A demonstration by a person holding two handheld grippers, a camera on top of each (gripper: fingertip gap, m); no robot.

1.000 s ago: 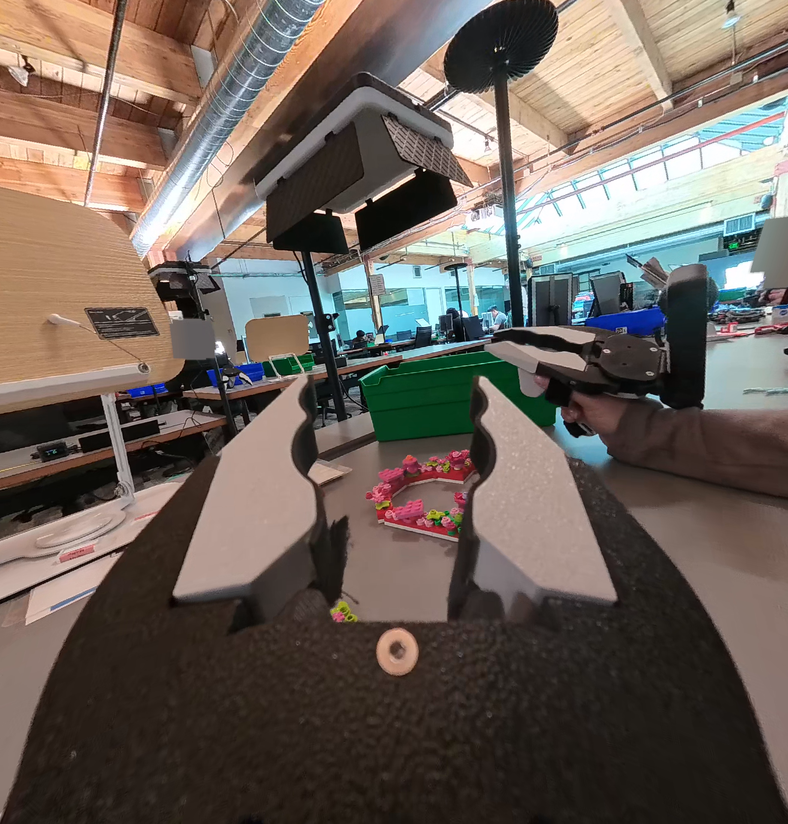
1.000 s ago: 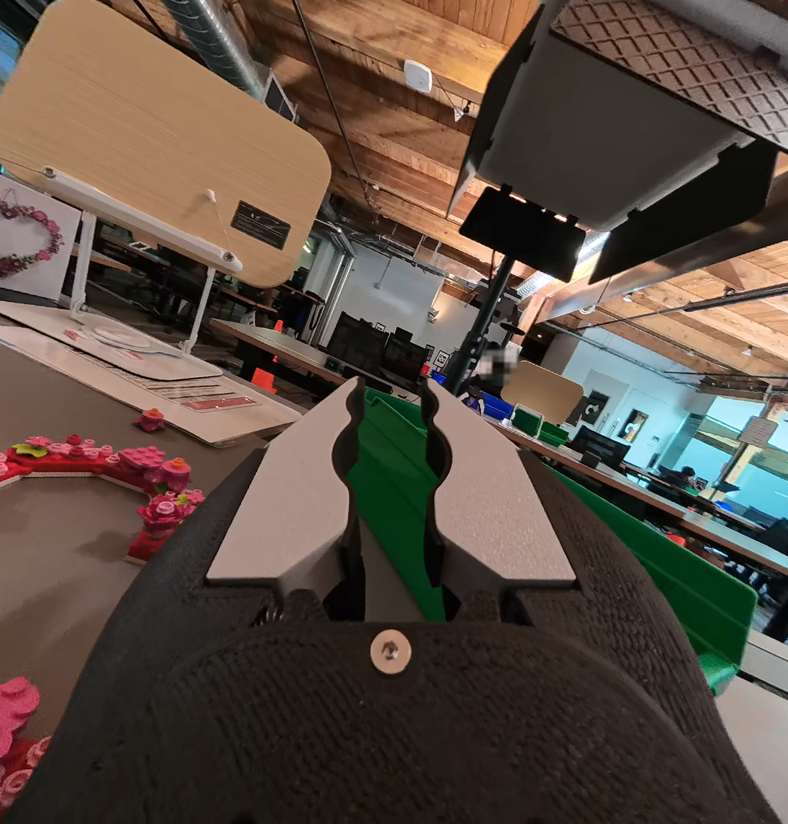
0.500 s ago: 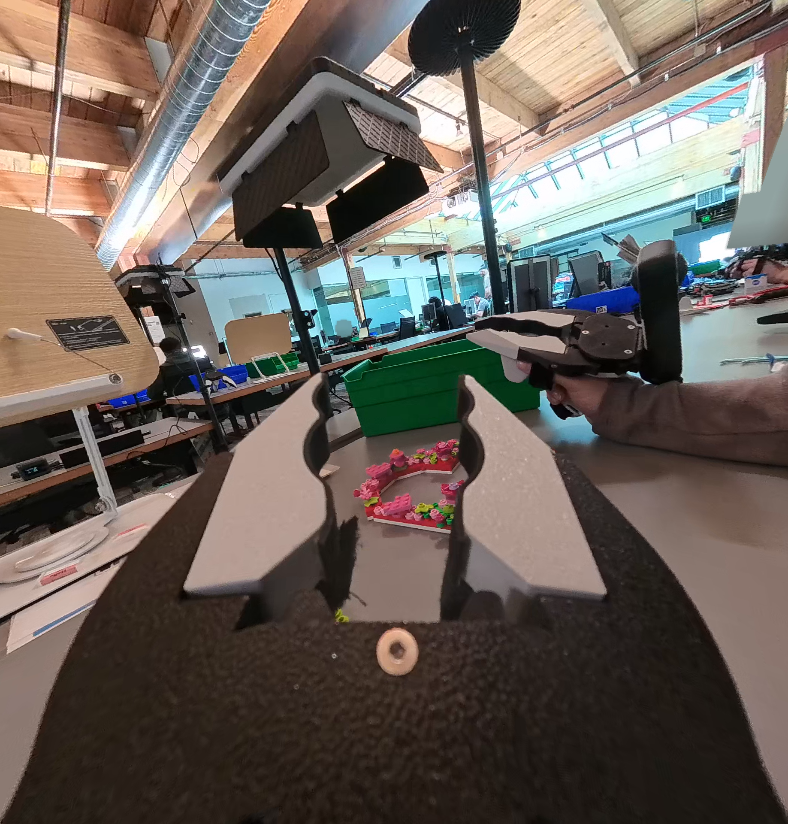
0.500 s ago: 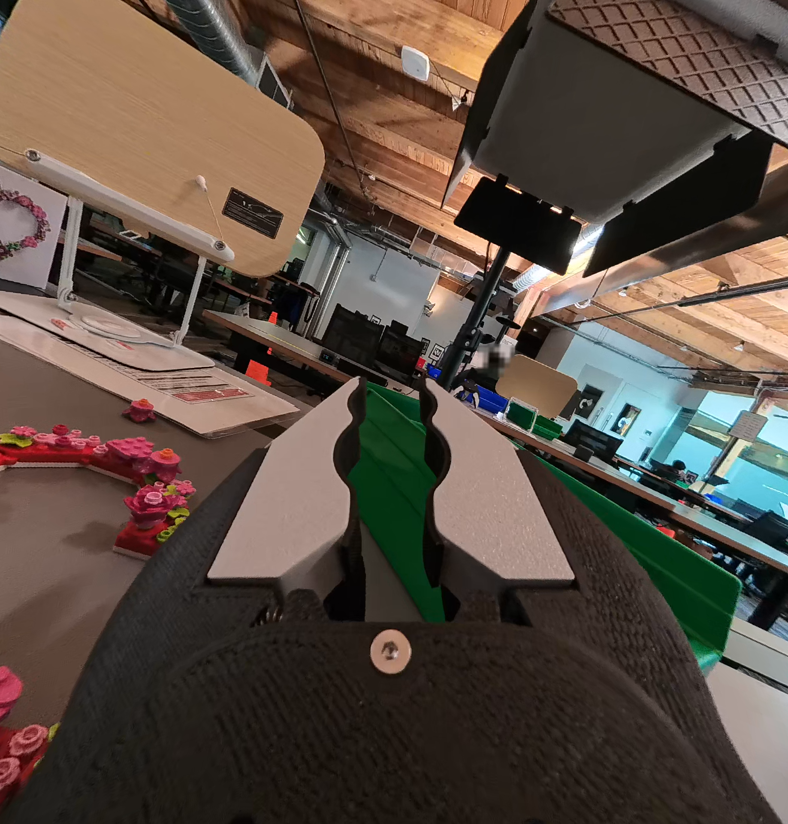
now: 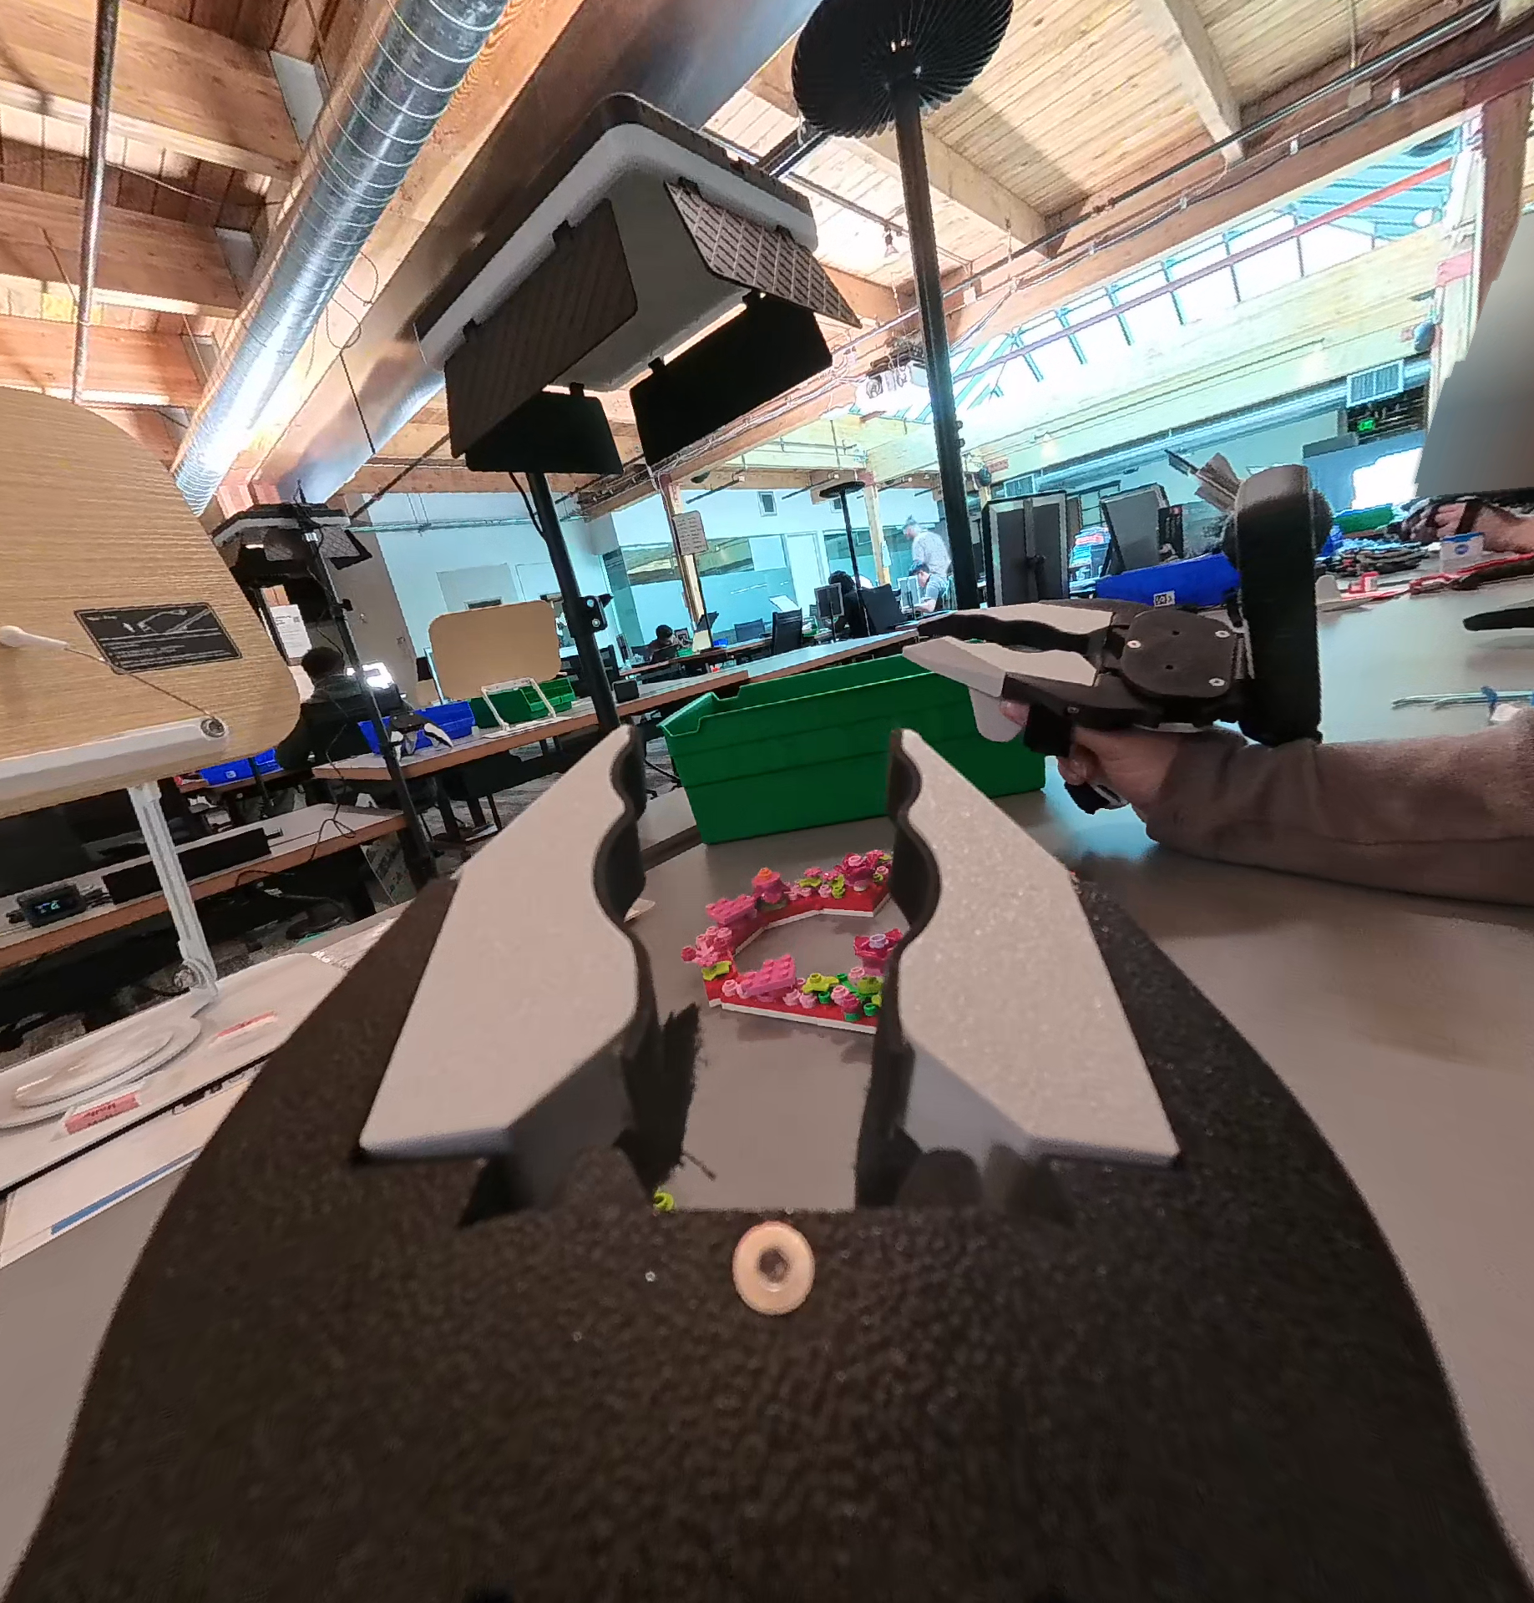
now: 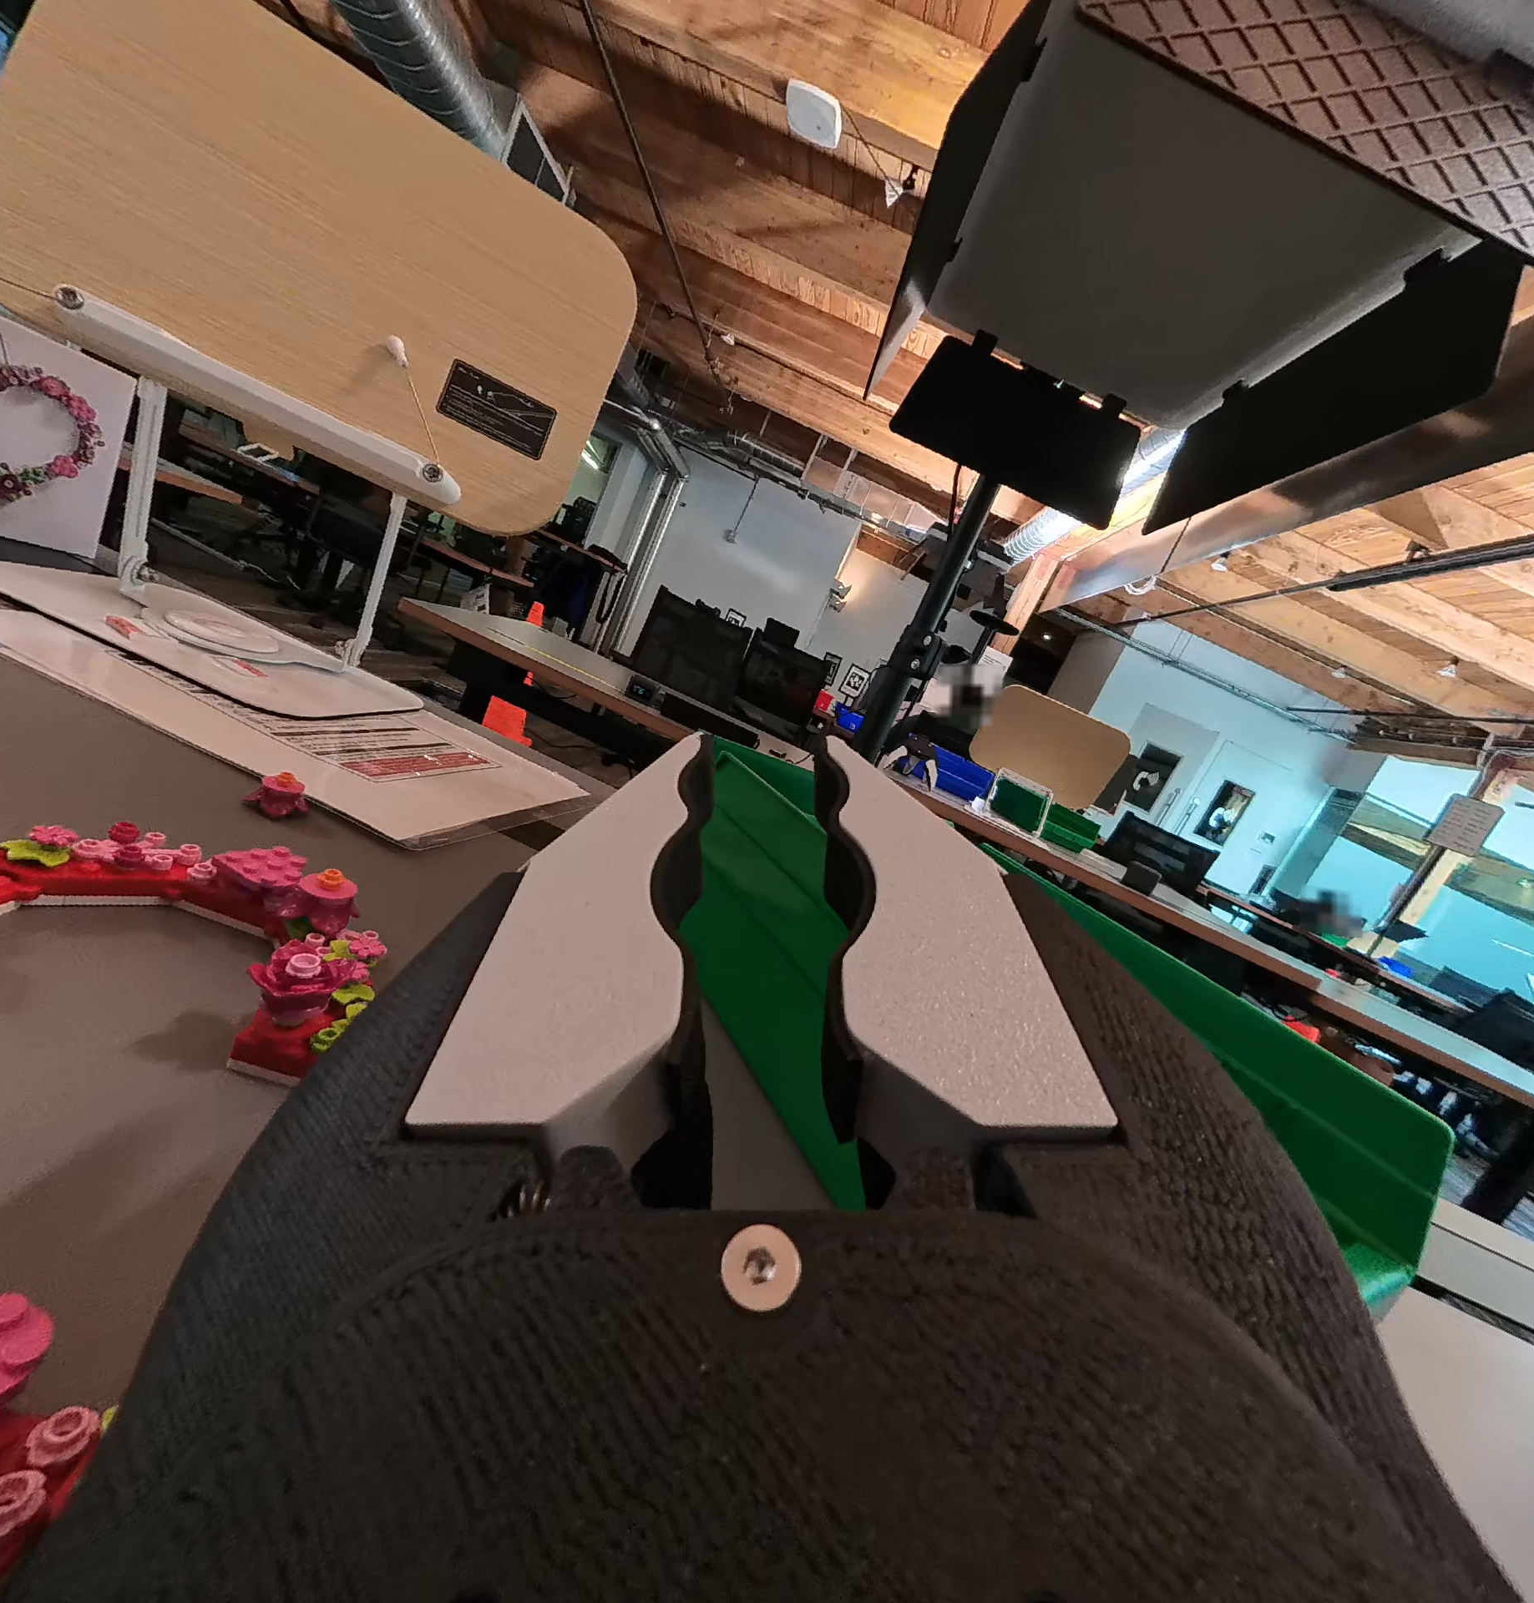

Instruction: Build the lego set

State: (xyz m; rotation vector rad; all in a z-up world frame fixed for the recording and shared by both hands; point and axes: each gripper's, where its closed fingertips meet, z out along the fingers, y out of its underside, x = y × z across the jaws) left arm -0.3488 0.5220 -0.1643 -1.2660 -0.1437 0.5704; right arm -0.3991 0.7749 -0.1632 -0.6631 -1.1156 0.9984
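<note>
L fingers (image 5: 767, 876): spread, empty
R fingers (image 6: 763, 833): narrow gap, empty
Lego heart (image 5: 798, 945): 12 o'clock of L; light, brittle, flowers pop off; grip red base edge

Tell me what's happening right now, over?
Left claw open, empty. Right claw open, empty, pointing at green bin. Pink flower brick piece lies unfinished on table. Nothing in the way.

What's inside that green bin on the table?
Neither camera shows it. The green bin sits behind the flower-covered lego piece, and only its outer walls show from the left gripper. The right gripper points along its rim, with the contents hidden.
</note>
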